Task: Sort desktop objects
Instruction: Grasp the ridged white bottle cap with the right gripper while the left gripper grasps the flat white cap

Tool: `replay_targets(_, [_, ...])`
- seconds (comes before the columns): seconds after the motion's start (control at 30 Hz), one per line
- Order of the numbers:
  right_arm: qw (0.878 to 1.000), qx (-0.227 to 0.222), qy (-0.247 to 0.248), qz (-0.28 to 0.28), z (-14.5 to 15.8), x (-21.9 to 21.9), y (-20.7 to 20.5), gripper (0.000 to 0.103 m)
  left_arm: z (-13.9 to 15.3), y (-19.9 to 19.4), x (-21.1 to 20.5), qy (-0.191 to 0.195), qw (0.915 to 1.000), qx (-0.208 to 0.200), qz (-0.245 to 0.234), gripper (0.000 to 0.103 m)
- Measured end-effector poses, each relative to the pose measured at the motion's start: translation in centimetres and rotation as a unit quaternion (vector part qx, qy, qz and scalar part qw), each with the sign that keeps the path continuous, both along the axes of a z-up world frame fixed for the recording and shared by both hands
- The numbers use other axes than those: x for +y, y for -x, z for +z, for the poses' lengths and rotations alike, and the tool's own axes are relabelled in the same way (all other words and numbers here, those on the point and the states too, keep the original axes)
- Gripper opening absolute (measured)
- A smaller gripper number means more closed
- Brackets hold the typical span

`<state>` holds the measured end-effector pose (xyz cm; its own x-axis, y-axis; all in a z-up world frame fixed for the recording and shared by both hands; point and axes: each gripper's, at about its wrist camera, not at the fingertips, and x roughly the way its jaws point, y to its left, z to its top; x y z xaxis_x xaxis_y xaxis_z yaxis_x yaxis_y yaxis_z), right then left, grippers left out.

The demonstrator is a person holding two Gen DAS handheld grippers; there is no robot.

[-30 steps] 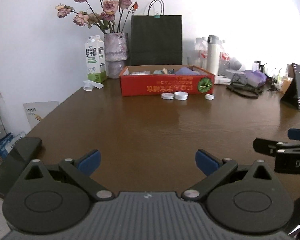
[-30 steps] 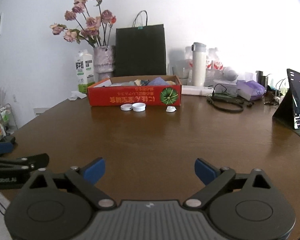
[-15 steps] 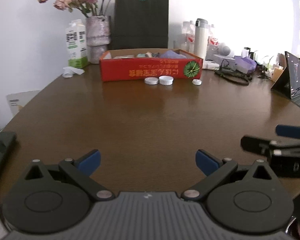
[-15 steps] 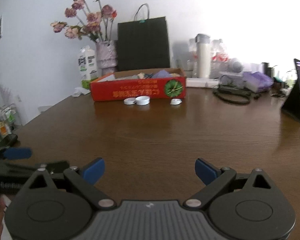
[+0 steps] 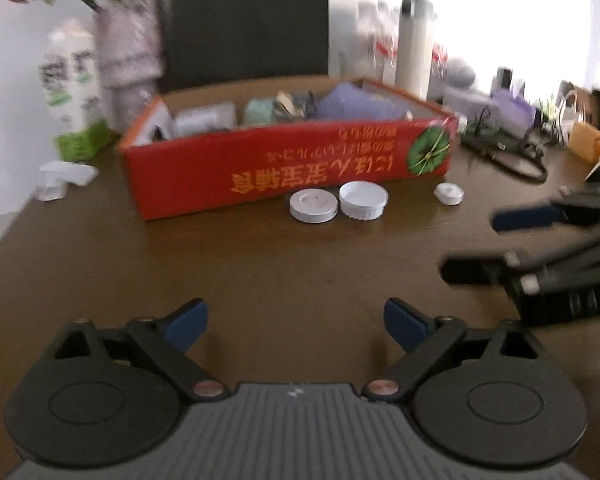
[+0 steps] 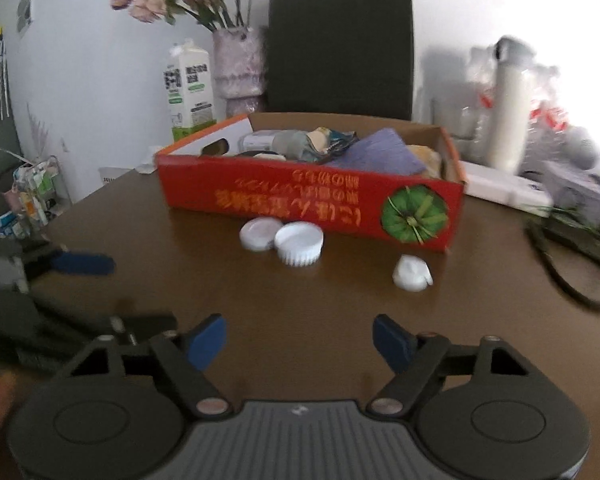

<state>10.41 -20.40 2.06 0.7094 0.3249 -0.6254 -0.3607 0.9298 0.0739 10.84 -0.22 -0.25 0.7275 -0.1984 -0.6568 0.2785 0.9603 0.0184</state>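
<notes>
Three white caps lie on the brown table point(image 5: 260, 272) just in front of the red box point(image 5: 284, 168). The flat cap point(image 5: 313, 207) touches the ridged cap point(image 5: 363, 201). The small cap point(image 5: 449, 193) sits apart, by the box corner. The box's long side faces us, full of stuff. The left gripper point(image 5: 296, 322) and right gripper point(image 6: 299, 342) are both spread wide, holding nothing.

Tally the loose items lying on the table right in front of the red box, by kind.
Flat white lids: 1
Ribbed white caps: 1
Small white caps: 1
Total: 3, all on the table before the red box.
</notes>
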Motion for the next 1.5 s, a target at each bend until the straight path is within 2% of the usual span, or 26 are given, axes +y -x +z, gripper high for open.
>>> replay_targets(0.13, [0.999, 0.022, -0.010, 0.021, -0.4, 0.9, -5.5, 0.077, -0.6, -3.5, 0.4, 0.010, 0.9999, 0.005, -0.005, 0.096])
replay_targets(0.2, [0.999, 0.032, -0.010, 0.028, -0.9, 1.7, -7.6, 0.073, -0.7, -4.5, 0.7, 0.023, 0.9997, 0.004, -0.012, 0.096])
replay_targets(0.3, [0.999, 0.030, -0.003, 0.024, -1.6, 2.5, -9.6, 0.061, -0.7, -5.8, 0.4, 0.024, 0.9995, 0.004, -0.022, 0.096])
replay_targets(0.37, [0.999, 0.026, -0.004, 0.027, -1.7, 2.5, -10.1, 0.049, -0.7, -6.4, 0.0, 0.024, 0.9993, 0.004, -0.027, 0.096])
replay_targets(0.4, [0.999, 0.026, -0.008, 0.027, -1.6, 2.3, -10.2, 0.039, -0.7, -6.8, -0.2, 0.027, 0.9992, 0.004, -0.030, 0.094])
replay_targets(0.57, [0.999, 0.015, -0.033, 0.000, -0.8, -0.4, -9.2, 0.039, -0.5, -8.9, -1.8, 0.028, 0.9992, 0.000, -0.029, 0.076])
replay_targets(0.6, [0.999, 0.011, -0.039, -0.008, -0.5, -1.2, -8.7, 0.039, -0.5, -9.2, -2.1, 0.031, 0.9992, -0.003, -0.026, 0.065])
replay_targets(0.63, [0.999, 0.006, -0.047, -0.014, -0.1, -2.0, -8.1, 0.039, -0.4, -9.3, -2.3, 0.033, 0.9992, -0.005, -0.024, 0.049])
replay_targets(0.67, [0.998, 0.001, -0.053, -0.019, 0.2, -2.5, -7.5, 0.039, -0.4, -9.3, -2.6, 0.032, 0.9992, -0.006, -0.024, 0.040])
replay_targets(0.7, [0.998, -0.004, -0.057, -0.024, 0.6, -3.1, -6.7, 0.039, -0.4, -9.0, -2.8, 0.033, 0.9991, -0.008, -0.025, 0.040])
replay_targets(0.77, [0.998, -0.010, -0.060, -0.031, 1.1, -3.6, -5.1, 0.039, -0.5, -7.7, -3.0, 0.037, 0.9987, -0.015, -0.031, 0.040])
replay_targets(0.9, [0.997, -0.019, -0.057, -0.038, 1.6, -3.4, -0.5, 0.039, 0.2, -3.4, -3.1, 0.030, 0.9994, -0.014, -0.011, 0.040])
replay_targets(1.0, [0.998, -0.037, -0.022, -0.054, 1.4, -2.2, 3.4, 0.039, 1.7, 1.5, -2.7, 0.023, 0.9984, -0.050, 0.014, 0.040])
replay_targets(1.1, [0.997, -0.048, -0.017, -0.064, 1.1, -1.5, 6.9, 0.039, 3.0, 6.3, -2.0, 0.030, 0.9956, -0.078, 0.041, 0.040])
replay_targets(1.27, [0.995, -0.050, -0.013, -0.080, 0.3, -0.3, 12.4, 0.039, 3.7, 13.4, -1.3, 0.043, 0.9918, -0.091, 0.078, 0.040])
replay_targets(1.5, [0.994, -0.071, -0.008, -0.083, 0.8, 0.5, 19.7, 0.039, 3.6, 20.9, -1.5, 0.020, 0.9886, -0.116, 0.094, 0.040])
